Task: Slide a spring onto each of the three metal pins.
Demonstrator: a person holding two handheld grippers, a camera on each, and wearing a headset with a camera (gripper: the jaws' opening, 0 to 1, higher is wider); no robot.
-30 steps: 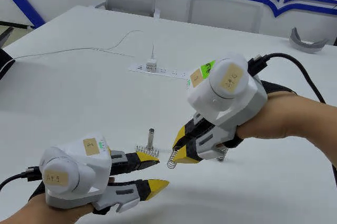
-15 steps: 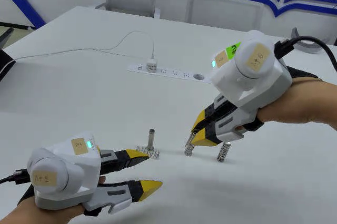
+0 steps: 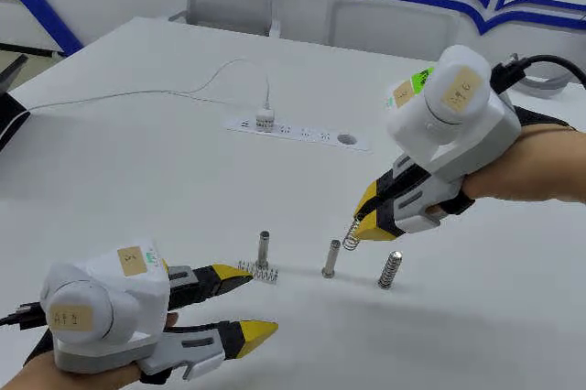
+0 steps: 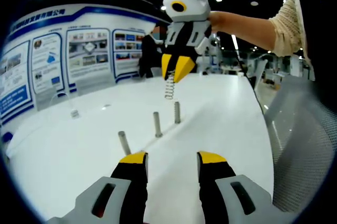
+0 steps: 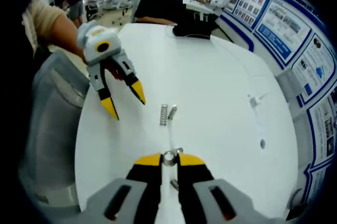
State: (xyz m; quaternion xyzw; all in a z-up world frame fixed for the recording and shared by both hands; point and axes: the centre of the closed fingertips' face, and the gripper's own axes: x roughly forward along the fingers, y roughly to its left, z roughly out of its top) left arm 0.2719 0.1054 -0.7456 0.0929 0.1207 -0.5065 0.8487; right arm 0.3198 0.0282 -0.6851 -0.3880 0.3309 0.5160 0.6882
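Jaws of the right gripper (image 3: 366, 225) pinch the top of a spring (image 3: 351, 235), held in the air close to the middle pin (image 3: 330, 259). The left gripper view shows it hanging down; the right gripper view shows its round end. Left gripper (image 3: 252, 303) jaws are wide apart, holding nothing. The head view shows another spring (image 3: 258, 271) lying on the desk (image 3: 137, 161) beside the bare pin (image 3: 264, 248), and a third spring (image 3: 390, 270) on the last pin (image 3: 396, 256).

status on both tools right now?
Left tool: open, holding nothing.
Right tool: closed on a spring.
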